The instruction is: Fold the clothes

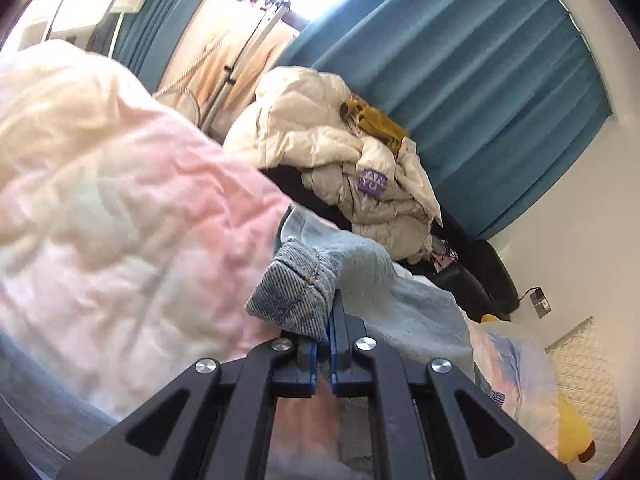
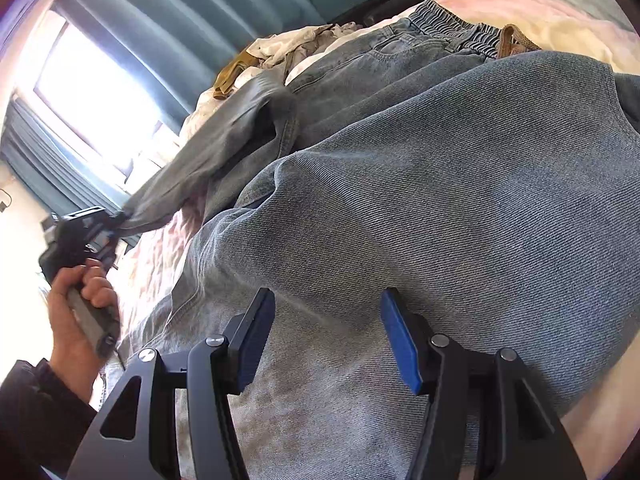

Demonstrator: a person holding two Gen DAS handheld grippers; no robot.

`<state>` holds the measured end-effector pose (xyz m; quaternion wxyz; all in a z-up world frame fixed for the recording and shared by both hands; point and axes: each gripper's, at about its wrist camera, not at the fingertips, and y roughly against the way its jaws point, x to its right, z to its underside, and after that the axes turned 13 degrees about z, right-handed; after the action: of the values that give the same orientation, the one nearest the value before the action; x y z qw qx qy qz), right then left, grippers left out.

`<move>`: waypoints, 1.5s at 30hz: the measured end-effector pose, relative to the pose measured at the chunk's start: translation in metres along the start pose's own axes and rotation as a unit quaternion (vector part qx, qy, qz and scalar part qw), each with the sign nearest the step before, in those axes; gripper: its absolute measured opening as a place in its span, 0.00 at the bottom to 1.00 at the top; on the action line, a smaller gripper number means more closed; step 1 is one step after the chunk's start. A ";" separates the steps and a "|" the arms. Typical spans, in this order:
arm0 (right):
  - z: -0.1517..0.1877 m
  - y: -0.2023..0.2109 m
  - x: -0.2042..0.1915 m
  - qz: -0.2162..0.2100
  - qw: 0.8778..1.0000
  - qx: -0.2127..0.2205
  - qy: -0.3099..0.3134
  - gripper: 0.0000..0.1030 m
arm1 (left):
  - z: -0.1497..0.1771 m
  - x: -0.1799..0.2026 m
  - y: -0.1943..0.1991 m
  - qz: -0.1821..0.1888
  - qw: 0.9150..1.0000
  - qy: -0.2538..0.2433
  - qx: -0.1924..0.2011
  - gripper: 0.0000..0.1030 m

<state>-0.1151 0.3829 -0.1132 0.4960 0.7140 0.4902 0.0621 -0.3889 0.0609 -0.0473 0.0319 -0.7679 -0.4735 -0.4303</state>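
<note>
A pair of light blue jeans (image 2: 420, 184) lies spread on the bed, its elastic waistband (image 2: 452, 28) at the far end. My left gripper (image 1: 330, 320) is shut on the hem of one jeans leg (image 1: 292, 292) and holds it lifted above the bed. It also shows in the right wrist view (image 2: 116, 220), pulling that leg (image 2: 224, 148) taut to the left. My right gripper (image 2: 326, 320) is open, its blue pads just above the other leg's denim, touching nothing that I can tell.
A pink and white duvet (image 1: 112, 184) covers the bed. A cream puffer jacket (image 1: 332, 152) with a mustard garment (image 1: 376, 120) is piled on a dark chair by the teal curtain (image 1: 480, 80). A yellow plush toy (image 1: 572, 432) lies at the right.
</note>
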 end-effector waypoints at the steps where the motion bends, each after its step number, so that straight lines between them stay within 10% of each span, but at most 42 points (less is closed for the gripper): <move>1: 0.001 0.000 -0.001 0.002 1.000 0.001 0.003 0.54 | -0.014 -0.002 0.012 -0.007 1.000 -0.009 0.012 0.03; 18: 0.016 -0.002 -0.028 0.045 0.997 0.019 0.066 0.54 | -0.167 -0.122 0.184 -0.227 0.961 -0.078 0.135 0.03; 23: 0.022 -0.003 -0.037 0.064 0.994 0.023 0.086 0.54 | -0.202 -0.132 0.207 -0.222 0.959 -0.103 0.141 0.03; 28: 0.026 -0.006 -0.045 0.083 0.991 0.027 0.101 0.54 | -0.201 -0.135 0.232 -0.135 0.972 -0.116 0.156 0.03; 35: 0.032 -0.006 -0.050 0.097 0.989 0.029 0.111 0.56 | -0.131 -0.247 0.220 -0.217 0.975 -0.034 0.037 0.03; 45: 0.025 -0.009 -0.054 0.087 0.990 0.020 0.108 0.56 | -0.128 -0.240 0.238 -0.160 0.984 0.047 0.062 0.03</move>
<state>-0.1343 0.3257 -0.1108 0.4185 0.7527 0.4784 0.1715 -0.3334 -0.2962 -0.0471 0.0326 -0.6578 -0.6137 -0.4354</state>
